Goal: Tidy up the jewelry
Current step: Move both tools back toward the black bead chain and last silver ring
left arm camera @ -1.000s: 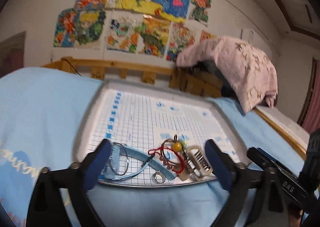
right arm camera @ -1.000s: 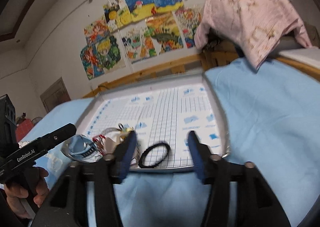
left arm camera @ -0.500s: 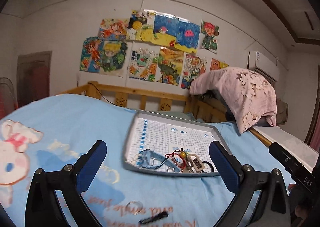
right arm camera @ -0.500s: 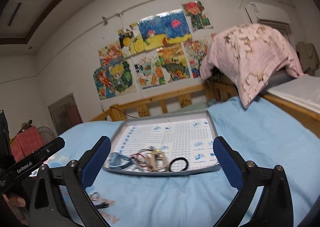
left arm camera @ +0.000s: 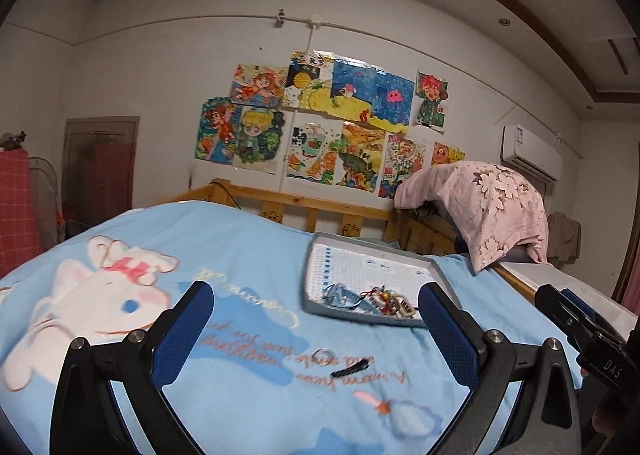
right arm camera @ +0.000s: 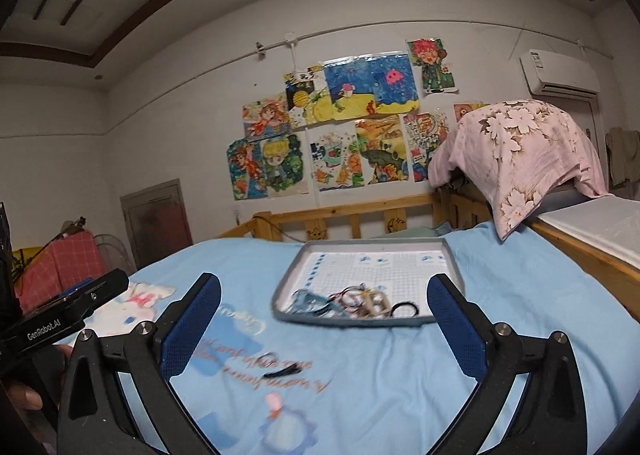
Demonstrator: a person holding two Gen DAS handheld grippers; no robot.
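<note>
Bed [left arm camera: 248, 255]: blue sheet, carries everything.
Change: both claws have pulled back from the tray; a new pick looks next.
Tray [right arm camera: 450, 255]: far centre; blue strap, red cord, clips, black band [right arm camera: 405, 309] heaped at near edge.
Left claw [left arm camera: 316, 321]: apart, empty.
Right claw [right arm camera: 324, 313]: apart, empty.
Loose: ring [left arm camera: 323, 354], black clip [left arm camera: 349, 368] on sheet, near side of tray.

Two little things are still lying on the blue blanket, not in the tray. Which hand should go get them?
Probably the left. The ring and black clip lie centred between the open left gripper's fingers. In the right gripper's view they sit off toward its left finger. Both grippers are empty; tray lies just beyond.
</note>
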